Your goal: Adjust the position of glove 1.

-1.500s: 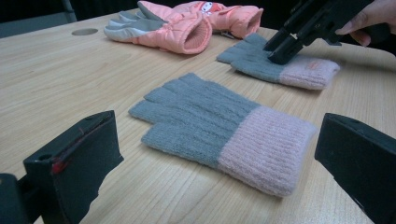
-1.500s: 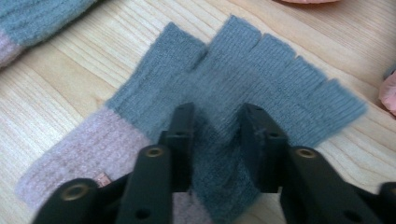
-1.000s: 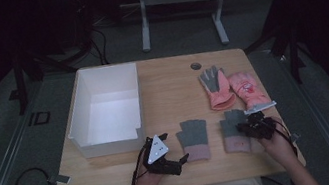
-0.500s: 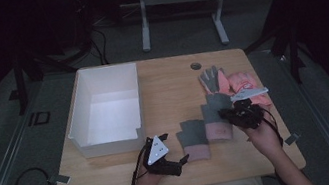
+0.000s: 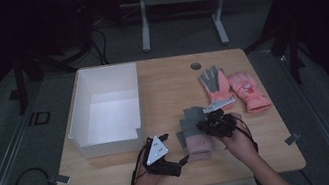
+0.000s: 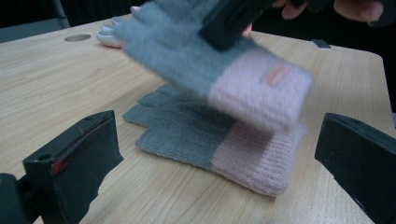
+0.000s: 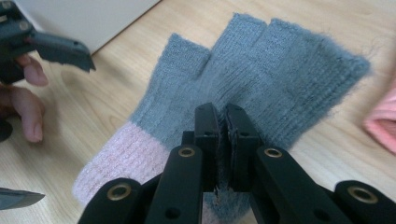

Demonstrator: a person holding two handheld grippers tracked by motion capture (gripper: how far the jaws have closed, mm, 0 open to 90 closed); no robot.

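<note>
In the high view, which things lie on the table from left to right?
White box → left hand-held gripper → grey and pink glove pair → salmon glove with grey palm → pink mitten.

On the desk [image 5: 160,80], the box [image 5: 107,109] sits left of centre; two gloves [image 5: 233,88] lie upper right (side by side), another glove [image 5: 193,138] below them.

White open box [image 5: 107,109] on table's left half; pink-and-grey glove [image 5: 216,85] and pink mitten [image 5: 249,91] lie side by side, far right; wooden table [image 5: 165,79].
</note>
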